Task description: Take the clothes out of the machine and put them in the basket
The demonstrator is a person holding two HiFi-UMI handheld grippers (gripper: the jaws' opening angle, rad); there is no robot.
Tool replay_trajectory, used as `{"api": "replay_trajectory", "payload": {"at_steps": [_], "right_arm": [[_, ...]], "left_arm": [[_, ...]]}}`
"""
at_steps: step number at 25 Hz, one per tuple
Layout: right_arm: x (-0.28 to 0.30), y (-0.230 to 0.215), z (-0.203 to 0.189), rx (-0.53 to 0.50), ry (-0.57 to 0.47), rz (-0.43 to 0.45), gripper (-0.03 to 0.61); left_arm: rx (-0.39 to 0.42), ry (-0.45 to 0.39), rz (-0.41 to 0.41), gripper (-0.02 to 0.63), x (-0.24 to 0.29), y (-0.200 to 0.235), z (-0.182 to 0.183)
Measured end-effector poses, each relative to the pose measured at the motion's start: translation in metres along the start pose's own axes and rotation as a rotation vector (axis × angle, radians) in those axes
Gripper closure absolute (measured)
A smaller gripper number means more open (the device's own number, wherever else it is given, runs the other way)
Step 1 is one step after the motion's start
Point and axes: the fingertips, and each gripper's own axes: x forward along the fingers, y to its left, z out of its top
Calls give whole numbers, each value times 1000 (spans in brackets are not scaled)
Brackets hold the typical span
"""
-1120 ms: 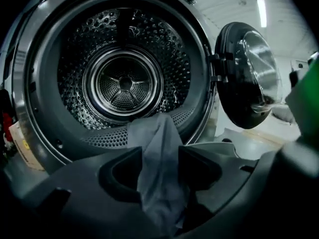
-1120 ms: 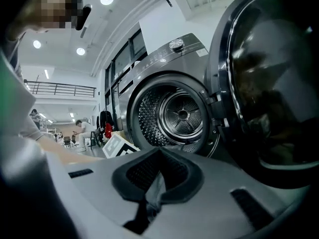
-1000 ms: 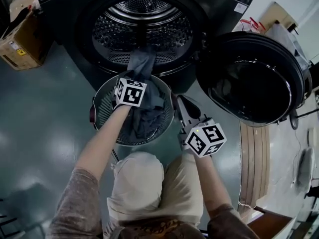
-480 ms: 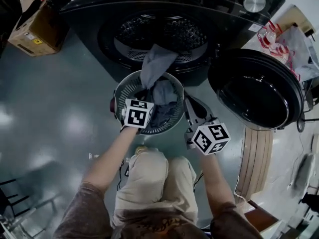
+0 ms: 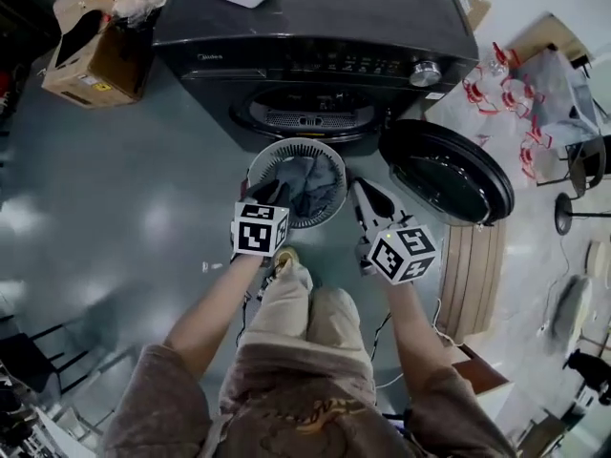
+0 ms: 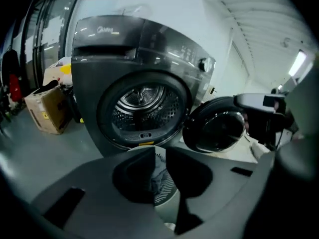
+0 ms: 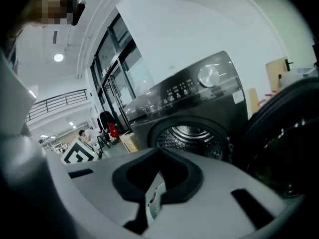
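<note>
Note crumpled grey clothes (image 5: 301,181) lying in the round pale slatted plastic basket (image 5: 256,167), below and ahead of both tools. Record left tool (image 6: 158,156) narrowly parted, jaws just opening, nothing between them; right tool (image 7: 155,176) pressed together, empty. See no garment in the perforated steel drum (image 6: 142,101) of the dark grey washing machine (image 5: 315,27) ahead. Recommend checking the drum floor, keeping tools clear of the basket rim.

- Washing machine (image 5: 315,27): dark grey, nearly black, with a glossy black door (image 5: 447,175).
- Basket (image 5: 334,165): pale grey, with a slotted wall.
- Clothes (image 5: 304,181): dull blue-grey.
- Cubes on the left gripper (image 5: 270,195) and right gripper (image 5: 368,197): white with black square markers.
- Cardboard box (image 5: 91,60): brown.
- Floor (image 5: 115,208): shiny grey-green.
</note>
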Motion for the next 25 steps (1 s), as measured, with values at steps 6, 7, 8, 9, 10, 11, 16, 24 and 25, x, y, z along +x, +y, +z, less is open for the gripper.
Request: {"api": "replay_trajectory", "payload": {"at_steps": [6, 7, 8, 9, 10, 11, 16, 24, 25], "right_arm": [[-48, 70, 114, -43, -18, 35, 581], [-56, 81, 131, -49, -28, 38, 581], [-63, 91, 147, -57, -38, 40, 581], [-69, 102, 160, -65, -47, 45, 581], [-75, 113, 172, -72, -54, 53, 581], [-80, 123, 183, -80, -59, 62, 581], [-104, 160, 222, -145, -71, 96, 581], [-125, 183, 273, -304, -124, 140, 581], [-128, 186, 275, -333, -124, 151, 581]], "left_arm": [[-16, -80, -87, 535, -121, -28, 111], [-11, -98, -100, 535, -141, -32, 128], [-3, -114, -116, 535, -159, -36, 144], [10, -130, -135, 535, -177, -40, 160], [24, -145, -154, 535, -194, -45, 174], [38, -163, -173, 535, -210, -51, 187], [113, -248, -261, 534, -267, -77, 231], [227, -428, -409, 513, -327, -107, 279], [231, -449, -421, 507, -334, -110, 280]]}}
